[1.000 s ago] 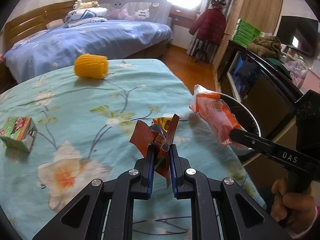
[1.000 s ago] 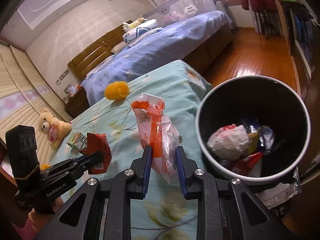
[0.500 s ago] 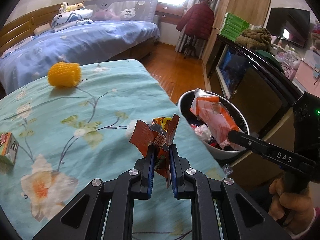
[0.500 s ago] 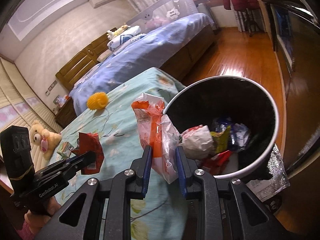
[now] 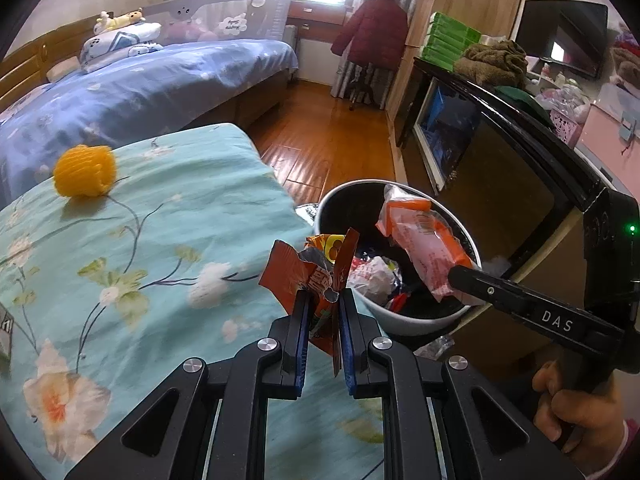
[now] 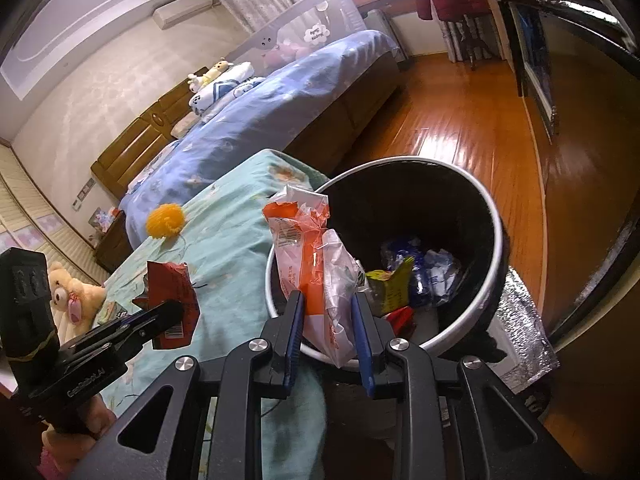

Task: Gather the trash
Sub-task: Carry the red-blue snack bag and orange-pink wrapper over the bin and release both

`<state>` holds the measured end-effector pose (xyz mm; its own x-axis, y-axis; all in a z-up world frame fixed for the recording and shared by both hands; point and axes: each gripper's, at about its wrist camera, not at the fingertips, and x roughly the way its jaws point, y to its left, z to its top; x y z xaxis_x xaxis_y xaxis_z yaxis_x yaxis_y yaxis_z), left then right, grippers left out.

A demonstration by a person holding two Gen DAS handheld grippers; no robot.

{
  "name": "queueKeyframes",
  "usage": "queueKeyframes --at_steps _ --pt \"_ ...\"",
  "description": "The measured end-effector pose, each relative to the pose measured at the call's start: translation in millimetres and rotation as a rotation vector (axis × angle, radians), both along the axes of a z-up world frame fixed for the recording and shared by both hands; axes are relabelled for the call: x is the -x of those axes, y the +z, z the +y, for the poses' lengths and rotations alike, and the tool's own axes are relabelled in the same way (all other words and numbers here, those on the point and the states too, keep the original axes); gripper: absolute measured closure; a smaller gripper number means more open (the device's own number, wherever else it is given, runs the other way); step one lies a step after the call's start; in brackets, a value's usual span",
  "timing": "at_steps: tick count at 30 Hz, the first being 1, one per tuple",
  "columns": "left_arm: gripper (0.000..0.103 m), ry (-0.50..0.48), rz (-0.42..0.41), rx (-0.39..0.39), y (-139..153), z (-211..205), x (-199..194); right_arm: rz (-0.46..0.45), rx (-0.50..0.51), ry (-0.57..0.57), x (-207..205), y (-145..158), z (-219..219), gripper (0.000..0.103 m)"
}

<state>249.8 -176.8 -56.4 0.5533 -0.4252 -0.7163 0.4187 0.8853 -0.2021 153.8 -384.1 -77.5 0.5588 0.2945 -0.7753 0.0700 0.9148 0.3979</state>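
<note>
Your left gripper point(image 5: 323, 300) has its blue-padded black jaws pinched on a crumpled red foil snack wrapper point(image 5: 308, 276), whose torn, jagged top stands up above the pads with a silvery inner lining showing. It hangs over the near right edge of the teal floral bedspread point(image 5: 140, 248), just left of the round trash bin point(image 5: 416, 322), a smooth pale-walled bin with a black inside.

Your right gripper point(image 6: 327, 316) clamps a crinkled orange-and-clear plastic bag point(image 6: 316, 264), thin and glossy, with a barcode patch on its orange panel. In the right wrist view the bag sits right at the bin's near rim, its lower end below the pads and its torn top rising in front of the dark inner wall. From the left wrist view the same bag point(image 5: 424, 240) is over the bin's mouth, gripped at its lower end by the slim black fingers point(image 5: 480, 284) of your right gripper.

Inside the bin lies a loose heap of crumpled waste point(image 6: 416, 280): white plastic, a yellow-green packet, blue-and-clear film and a red scrap.

Further left on the soft, patterned bedspread rests a yellow foam mesh fruit sleeve point(image 5: 85, 172), rolled into a ribbed ball. At the far left edge of the left wrist view a corner of a small carton point(image 5: 6, 330) shows. A tan plush teddy bear point(image 6: 74, 296) lies behind your left gripper in the right wrist view.
</note>
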Motion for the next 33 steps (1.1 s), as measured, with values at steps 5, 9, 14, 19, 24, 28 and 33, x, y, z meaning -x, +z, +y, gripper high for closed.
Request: queueKeyframes --at_steps 5,9,14,19,24,28,33 --pt "0.09 -0.015 0.0 -0.005 -1 -10 -5 0.004 0.01 -0.017 -3 -1 -7 0.079" --pt "0.09 -0.027 -0.001 -0.006 0 -19 -12 0.011 0.019 -0.035 -5 -2 -13 0.079" --pt "0.09 -0.043 0.002 -0.007 -1 -29 -16 0.014 0.033 -0.052 -9 -2 -21 0.079" --pt "0.09 -0.056 0.01 -0.01 -4 -41 -23 0.026 0.054 -0.066 -13 -3 -27 0.079" --pt "0.089 -0.071 0.026 -0.01 -6 -48 -33 0.038 0.058 -0.08 -19 -6 -34 0.079" --pt "0.089 -0.079 0.029 -0.017 -7 -54 -37 0.051 0.06 -0.084 -23 -10 -37 0.078" --pt "0.089 -0.092 0.032 -0.026 -8 -61 -41 0.057 0.052 -0.092 -26 -12 -41 0.077"
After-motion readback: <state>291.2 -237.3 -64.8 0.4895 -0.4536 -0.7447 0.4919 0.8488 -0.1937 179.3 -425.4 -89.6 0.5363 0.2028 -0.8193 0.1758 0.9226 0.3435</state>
